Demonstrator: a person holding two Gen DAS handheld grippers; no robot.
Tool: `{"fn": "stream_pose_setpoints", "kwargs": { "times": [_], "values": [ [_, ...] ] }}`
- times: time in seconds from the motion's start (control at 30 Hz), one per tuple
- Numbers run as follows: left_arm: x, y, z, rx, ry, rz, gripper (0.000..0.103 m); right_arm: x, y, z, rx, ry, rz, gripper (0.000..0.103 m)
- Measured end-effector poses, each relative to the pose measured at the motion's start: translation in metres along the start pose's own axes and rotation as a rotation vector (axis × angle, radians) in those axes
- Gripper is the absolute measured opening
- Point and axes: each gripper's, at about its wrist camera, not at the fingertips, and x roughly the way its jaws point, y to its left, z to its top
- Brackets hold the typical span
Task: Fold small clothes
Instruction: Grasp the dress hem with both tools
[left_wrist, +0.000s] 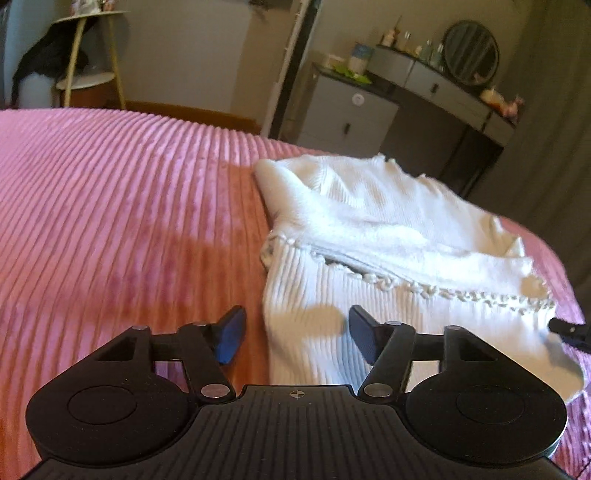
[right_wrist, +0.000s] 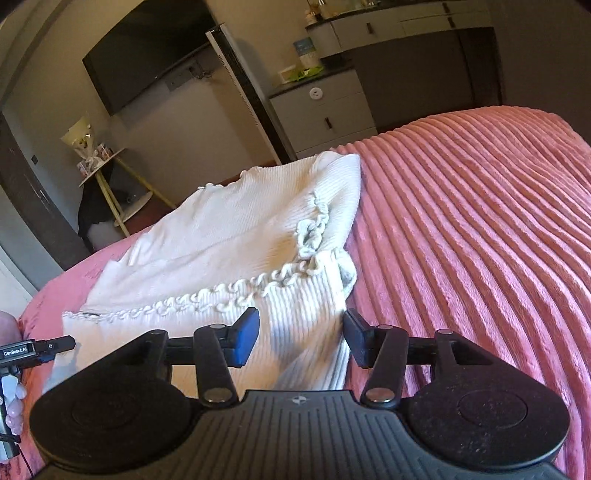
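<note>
Across the pink ribbed bedspread (left_wrist: 110, 206), near its far edge, a white knitted garment (left_wrist: 369, 229) is laid with its upper part already folded over the lower. Further folds are judged to remain. Both the left gripper (left_wrist: 297, 338) and right gripper (right_wrist: 301, 338) are held open, nothing clamped, over the garment's near corners.

Both wrist cameras looked low and close across the pink bed (left_wrist: 110, 206), sharing the white knit garment (left_wrist: 369, 229) and the far dresser (right_wrist: 325, 110).

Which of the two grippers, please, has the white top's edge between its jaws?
The right gripper: the white top lies between its open jaws. The left gripper straddles the top's edge and blanket.
</note>
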Motion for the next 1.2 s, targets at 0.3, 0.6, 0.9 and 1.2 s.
{"fn": "stream_pose_setpoints", "kwargs": {
  "times": [0.3, 0.6, 0.9, 1.2],
  "values": [
    [-0.007, -0.016, 0.000, 0.077, -0.059, 0.038, 0.013, -0.014, 0.010, -0.006, -0.103, -0.057, 0.025, 0.011],
    [-0.026, -0.020, 0.004, 0.112, -0.118, -0.044, 0.014, -0.005, 0.012, -0.007, -0.110, -0.020, 0.030, 0.018],
    [-0.006, -0.025, -0.002, 0.136, -0.030, -0.008, 0.010, -0.015, 0.023, -0.010, -0.159, -0.045, 0.012, 0.011],
    [-0.068, -0.032, 0.044, 0.165, -0.257, -0.047, 0.009, -0.049, 0.057, 0.023, -0.266, -0.227, 0.000, 0.008]
  ]
}}
